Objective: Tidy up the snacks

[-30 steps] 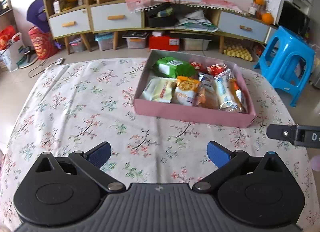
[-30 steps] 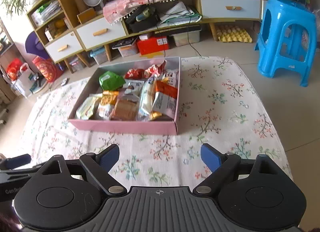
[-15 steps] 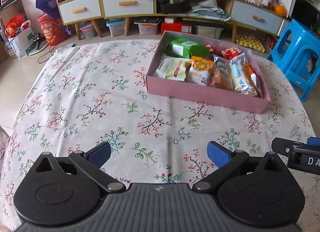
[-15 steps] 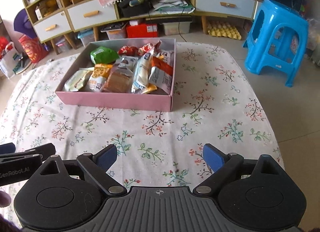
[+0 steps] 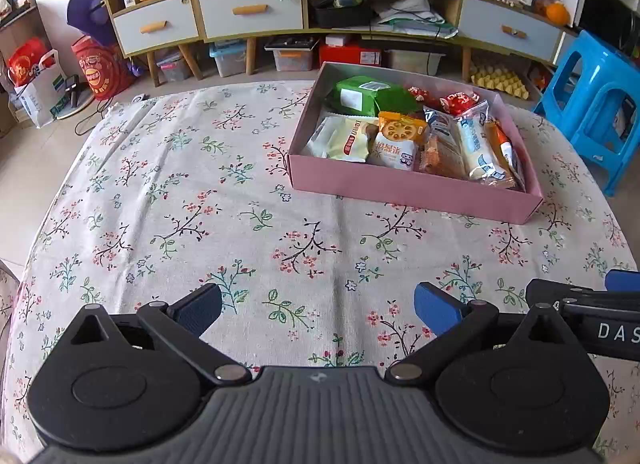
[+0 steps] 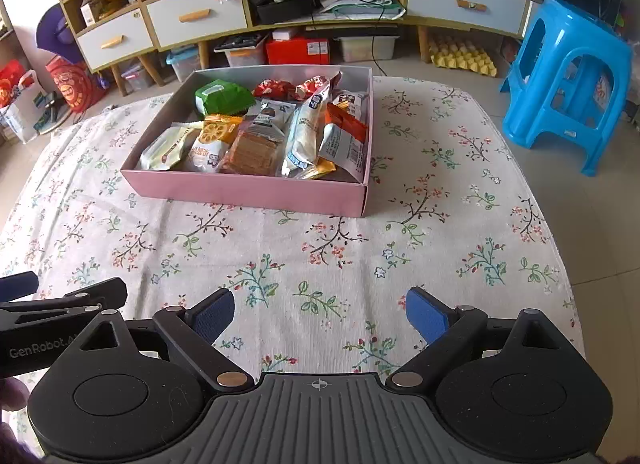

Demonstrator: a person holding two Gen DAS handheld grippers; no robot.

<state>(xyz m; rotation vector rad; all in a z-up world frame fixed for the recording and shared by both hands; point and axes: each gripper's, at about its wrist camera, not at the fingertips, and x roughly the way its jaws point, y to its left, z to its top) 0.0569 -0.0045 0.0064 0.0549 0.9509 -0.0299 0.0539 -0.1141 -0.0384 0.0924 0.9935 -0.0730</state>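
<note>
A pink box (image 5: 408,187) (image 6: 248,187) stands on the far half of the flowered tablecloth (image 5: 200,215) (image 6: 440,232). It holds several snack packets, among them a green pack (image 5: 360,93) (image 6: 222,95), an orange biscuit pack (image 5: 396,139) (image 6: 212,139) and red wrappers (image 5: 458,97) (image 6: 280,87). My left gripper (image 5: 318,310) is open and empty, near the table's front, well short of the box. My right gripper (image 6: 320,314) is open and empty too, beside it. Each shows at the edge of the other's view.
A blue plastic stool (image 5: 596,111) (image 6: 568,91) stands right of the table. A low cabinet with drawers (image 5: 248,15) (image 6: 192,19) and storage boxes runs along the back wall. Bags (image 5: 36,83) sit on the floor at the left.
Both grippers have drawn back from the box toward the table's front edge and stayed open. The box and snacks have not moved.
</note>
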